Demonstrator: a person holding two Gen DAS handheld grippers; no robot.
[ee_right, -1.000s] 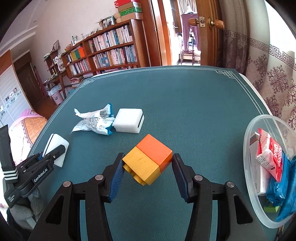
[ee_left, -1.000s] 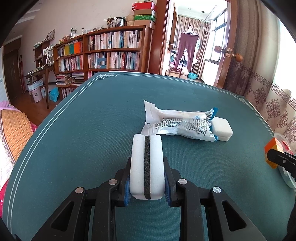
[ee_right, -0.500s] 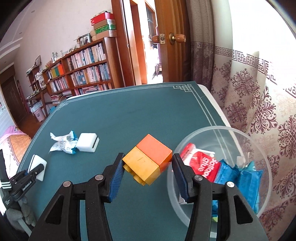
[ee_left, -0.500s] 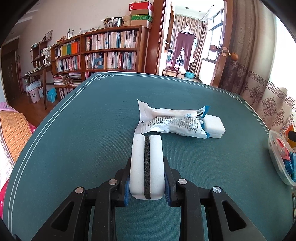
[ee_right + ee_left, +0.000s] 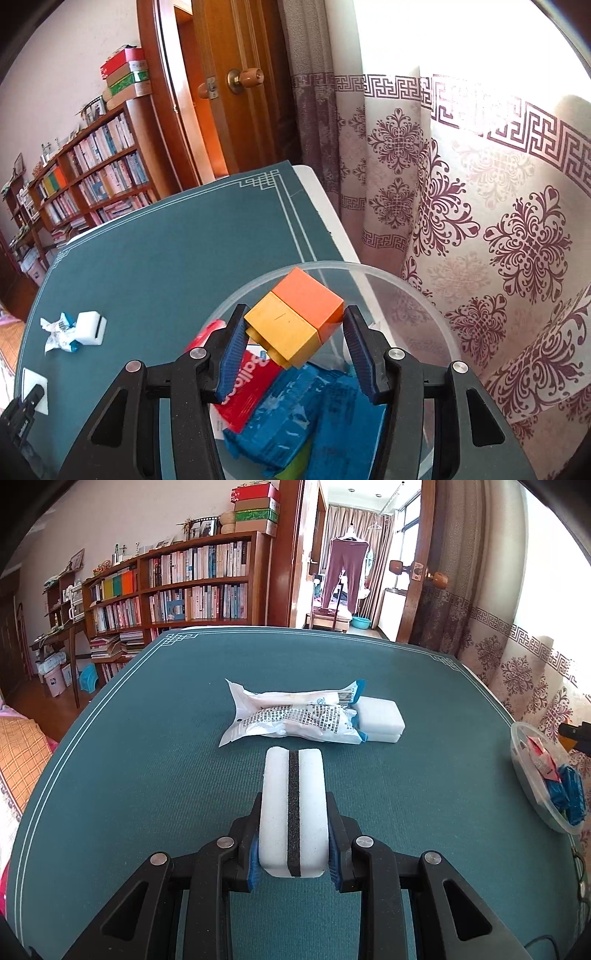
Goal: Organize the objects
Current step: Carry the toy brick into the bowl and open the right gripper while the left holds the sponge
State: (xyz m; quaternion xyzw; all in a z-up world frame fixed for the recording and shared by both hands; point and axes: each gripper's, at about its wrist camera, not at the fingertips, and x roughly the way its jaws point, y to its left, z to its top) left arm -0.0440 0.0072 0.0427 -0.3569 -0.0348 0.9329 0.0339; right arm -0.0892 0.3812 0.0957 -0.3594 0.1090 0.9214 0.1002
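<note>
Right gripper (image 5: 293, 345): you hold the yellow-and-orange block (image 5: 295, 317) between the blue pads, clamped askew, one corner pointing down.
Block position: it hangs directly above the clear bowl (image 5: 424, 291), inside the line of the rim and clear of the contents.
Key relation: the bowl lies straight below your right tool, so in my judgement the coming move is a plain release or a short lowering; no sideways travel looks needed.
Bowl location: at the table's right edge, beside the patterned curtain (image 5: 480, 221).
Bowl contents: a red packet (image 5: 247, 387) with white lettering, partly hidden, reading something like "Balloo"; blue packets (image 5: 288, 421) beneath and beside it, their print unreadable.
Left gripper (image 5: 293, 843): closed firmly on a white sponge with a dark middle strip (image 5: 293, 805), long axis running straight out along the fingers.
Remaining on the table: a white printed wrapper (image 5: 295, 716) with blue ends, long axis across the left wrist view, one end touching or overlapping a second white sponge (image 5: 380, 720). Both sit mid-table, ahead of your left tool, which is the nearer hand.
Wrapper writing: dense print and a barcode, too small to read.
Risk noted: the block may tumble on release because of its skewed seating; packets below should cushion it.
</note>
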